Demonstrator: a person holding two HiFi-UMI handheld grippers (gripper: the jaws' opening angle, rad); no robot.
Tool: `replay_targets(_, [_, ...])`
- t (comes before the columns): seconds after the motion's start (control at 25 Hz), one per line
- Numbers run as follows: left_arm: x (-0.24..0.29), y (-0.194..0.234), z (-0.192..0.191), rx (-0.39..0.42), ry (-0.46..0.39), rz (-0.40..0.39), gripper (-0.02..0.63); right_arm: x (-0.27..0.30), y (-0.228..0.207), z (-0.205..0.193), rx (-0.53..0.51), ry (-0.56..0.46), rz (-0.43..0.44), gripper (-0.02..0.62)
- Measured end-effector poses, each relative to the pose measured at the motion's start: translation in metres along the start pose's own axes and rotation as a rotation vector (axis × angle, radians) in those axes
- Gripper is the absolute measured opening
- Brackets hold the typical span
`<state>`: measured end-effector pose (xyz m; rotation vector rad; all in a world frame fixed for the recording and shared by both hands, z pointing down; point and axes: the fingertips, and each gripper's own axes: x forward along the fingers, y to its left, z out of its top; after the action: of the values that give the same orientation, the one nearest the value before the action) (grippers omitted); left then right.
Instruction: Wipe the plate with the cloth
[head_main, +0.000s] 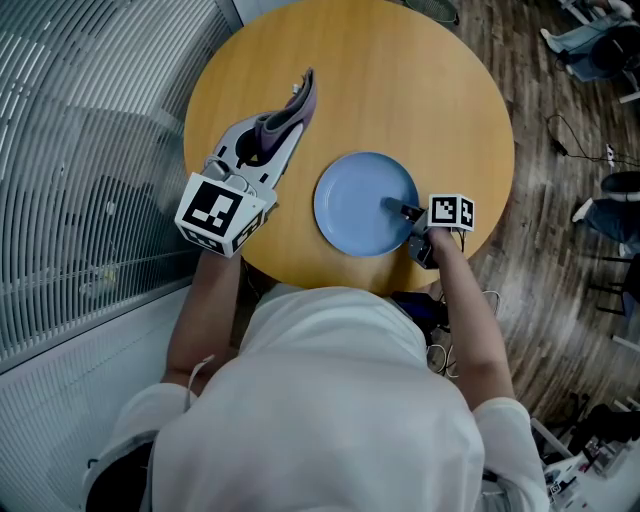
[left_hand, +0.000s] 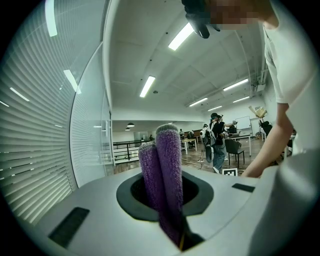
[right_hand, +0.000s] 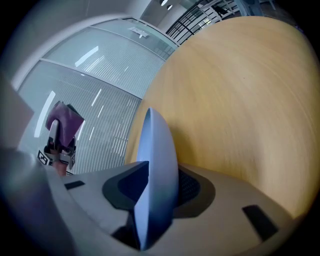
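So here's where I think this goes sideways. The round pale-blue plate (head_main: 358, 205) looks like it's lying flat on the round wooden table (head_main: 400, 80), pretty close to the edge on the person's side. The right gripper (head_main: 405, 212) has the plate's near rim sitting between its jaws, but in the right gripper view they look partly apart, straddling the rim more than pinching it. If wiping starts like that, my guess is the first sideways push sends the plate skating across the wood or spinning around the rim. With the table edge that near, it could easily end up on the floor. It also wouldn't take much of a twist to lever the rim up. Meanwhile the left gripper (head_main: 283, 128) is clamped tight on the folded purple fuzzy cloth (head_main: 298, 105), which it holds up above the table, well apart from the plate, so no wiping yet. Only a stubby bit of cloth pokes out past the jaws. Come in too flat and I reckon the hard jaw tips hit the plate rather than the fabric. Dragging hard could also tug the cloth out of the grip.
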<state>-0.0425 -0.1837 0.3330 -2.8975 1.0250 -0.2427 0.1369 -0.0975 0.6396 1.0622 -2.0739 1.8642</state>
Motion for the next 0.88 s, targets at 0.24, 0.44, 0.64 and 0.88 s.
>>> replay_targets(0.24, [-0.002, 0.000, -0.001, -0.002, -0.003, 0.001, 0.051, 0.005, -0.001, -0.005, -0.023, 0.011, -0.032, 0.238])
replay_targets(0.44, [0.000, 0.000, 0.003, 0.004, -0.006, -0.001, 0.051, 0.003, -0.007, -0.009, -0.089, 0.064, -0.114, 0.259])
replay_targets(0.64, [-0.002, 0.003, 0.002, 0.005, -0.009, 0.006, 0.051, 0.003, -0.013, -0.014, -0.134, 0.110, -0.189, 0.258])
replay_targets(0.88, [0.000, 0.001, 0.001, 0.004, -0.005, 0.006, 0.051, 0.001, -0.029, -0.020, -0.198, 0.173, -0.272, 0.258])
